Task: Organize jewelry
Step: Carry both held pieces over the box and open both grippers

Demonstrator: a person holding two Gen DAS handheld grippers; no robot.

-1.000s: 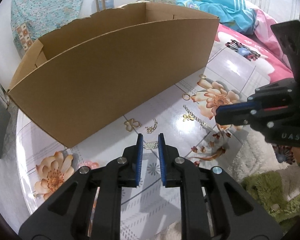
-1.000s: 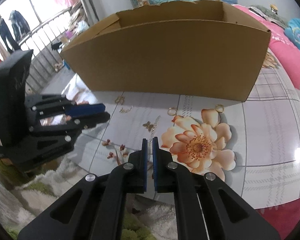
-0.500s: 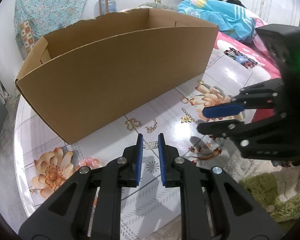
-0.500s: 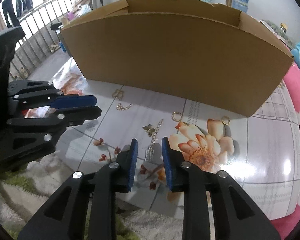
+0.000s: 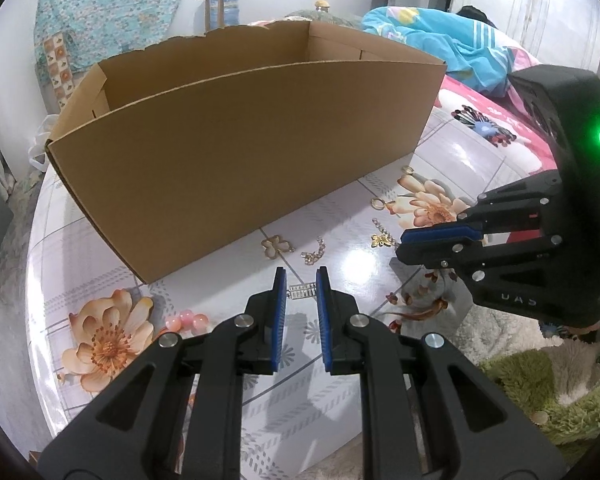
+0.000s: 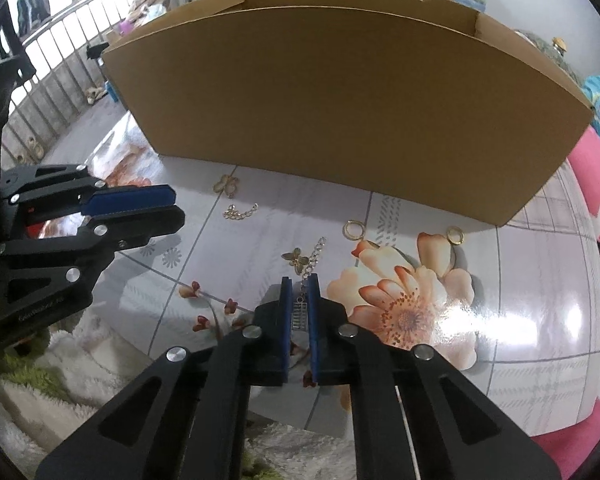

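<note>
The right gripper (image 6: 300, 284), just closed, pinches the chain (image 6: 310, 264), which runs lengthwise toward the box (image 6: 340, 100).

1. A glossy table (image 6: 540, 320) carried everything; its covering was pale, with grid lines and printed orange flowers.
2. A large open cardboard box (image 5: 236, 152) stood on it towards the far side.
3. In front of the box lay small gold pieces: a flower-shaped charm (image 5: 276, 246), a short chain (image 5: 314, 252), a butterfly chain (image 6: 304, 258) and two rings (image 6: 354, 229), one (image 6: 455, 235) close to the box's corner.
4. Pink beads (image 5: 188, 319) lay near a printed flower.
5. A small silver pendant (image 5: 301, 292) lay nearer the front edge.
</note>
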